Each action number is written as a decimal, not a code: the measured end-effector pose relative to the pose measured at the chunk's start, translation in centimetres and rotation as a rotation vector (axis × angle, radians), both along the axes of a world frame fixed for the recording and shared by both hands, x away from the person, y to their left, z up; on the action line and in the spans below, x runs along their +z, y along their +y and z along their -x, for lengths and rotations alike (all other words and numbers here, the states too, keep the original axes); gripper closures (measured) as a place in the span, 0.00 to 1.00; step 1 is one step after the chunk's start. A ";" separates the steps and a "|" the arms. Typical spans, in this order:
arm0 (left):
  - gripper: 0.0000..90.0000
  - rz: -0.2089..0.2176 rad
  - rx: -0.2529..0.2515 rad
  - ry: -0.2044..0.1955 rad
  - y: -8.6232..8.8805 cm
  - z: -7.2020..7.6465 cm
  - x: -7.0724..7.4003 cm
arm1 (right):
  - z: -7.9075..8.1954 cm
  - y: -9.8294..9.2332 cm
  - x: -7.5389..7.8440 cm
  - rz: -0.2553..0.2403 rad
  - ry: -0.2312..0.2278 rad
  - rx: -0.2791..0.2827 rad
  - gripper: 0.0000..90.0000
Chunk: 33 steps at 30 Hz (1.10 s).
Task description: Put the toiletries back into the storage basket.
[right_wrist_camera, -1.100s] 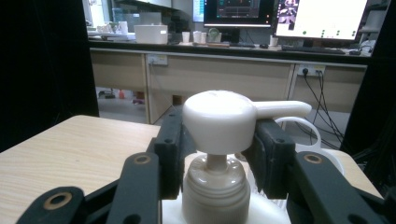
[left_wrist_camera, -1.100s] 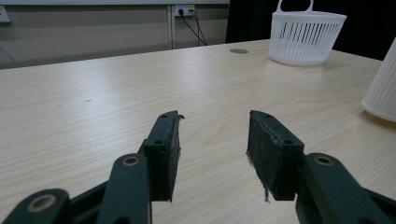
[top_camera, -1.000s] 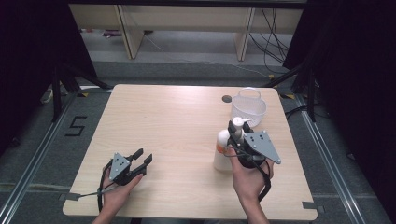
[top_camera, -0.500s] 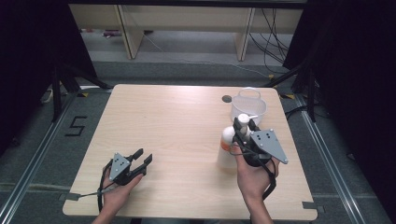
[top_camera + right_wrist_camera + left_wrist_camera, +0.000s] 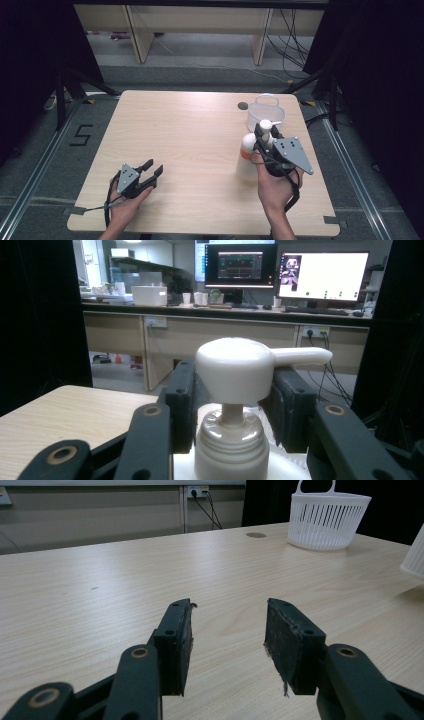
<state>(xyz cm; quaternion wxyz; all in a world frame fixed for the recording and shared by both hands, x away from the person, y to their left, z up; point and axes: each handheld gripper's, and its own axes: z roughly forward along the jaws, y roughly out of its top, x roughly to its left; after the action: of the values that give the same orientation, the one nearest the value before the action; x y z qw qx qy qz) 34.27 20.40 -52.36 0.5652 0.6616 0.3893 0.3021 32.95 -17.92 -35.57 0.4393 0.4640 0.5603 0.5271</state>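
A white pump bottle (image 5: 246, 156) with an orange patch near its shoulder stands upright at the table's right side, just in front of the white basket (image 5: 265, 113). My right gripper (image 5: 263, 132) is shut on it. In the right gripper view the two pads (image 5: 182, 400) press on either side of the pump head (image 5: 235, 367), whose spout points right. The bottle's ribbed base (image 5: 415, 555) seems to hang slightly above the tabletop. My left gripper (image 5: 154, 167) rests open near the front left of the table. Nothing lies between its pads (image 5: 280, 640).
The light wooden table (image 5: 190, 135) has a small dark round hole (image 5: 243, 105) near the basket. Dark curtains and metal rails flank the table. Shelving and desks with monitors stand beyond the far edge.
The right gripper has shifted the bottle slightly to the right and toward the basket. The left gripper has stayed put.
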 end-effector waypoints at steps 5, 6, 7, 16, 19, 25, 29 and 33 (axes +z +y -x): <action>0.59 -0.002 0.002 0.002 0.0 0.0 0.0 | -0.1 -0.3 0.2 -0.011 -0.015 -0.007 0.67; 0.59 -0.010 0.008 0.012 0.0 0.1 0.1 | -0.1 -0.5 0.3 0.000 -0.018 -0.014 0.67; 0.59 -0.010 0.007 0.012 0.0 0.1 0.1 | -0.2 -0.6 0.3 0.012 -0.026 -0.019 0.67; 0.59 -0.010 0.008 0.014 0.0 0.1 0.1 | -0.3 -1.3 0.6 0.015 -0.027 -0.036 0.67; 0.59 -0.009 0.008 0.015 0.0 0.1 0.1 | -0.3 -1.4 0.7 0.004 -0.032 -0.043 0.67; 0.59 -0.009 0.008 0.015 0.1 0.1 0.1 | -0.3 -1.8 0.9 0.006 -0.031 -0.054 0.67; 0.59 -0.010 0.008 0.014 0.1 0.1 0.1 | -0.5 -2.0 1.1 0.009 -0.045 -0.055 0.67; 0.59 -0.009 0.009 0.015 0.0 0.1 0.1 | -0.6 -2.1 1.2 -0.001 -0.044 -0.059 0.67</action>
<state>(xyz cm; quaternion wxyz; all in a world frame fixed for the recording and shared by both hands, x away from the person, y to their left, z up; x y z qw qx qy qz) 34.19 20.44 -52.28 0.5578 0.6647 0.3950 0.3015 33.53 -20.04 -34.33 0.4663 0.4689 0.5364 0.5244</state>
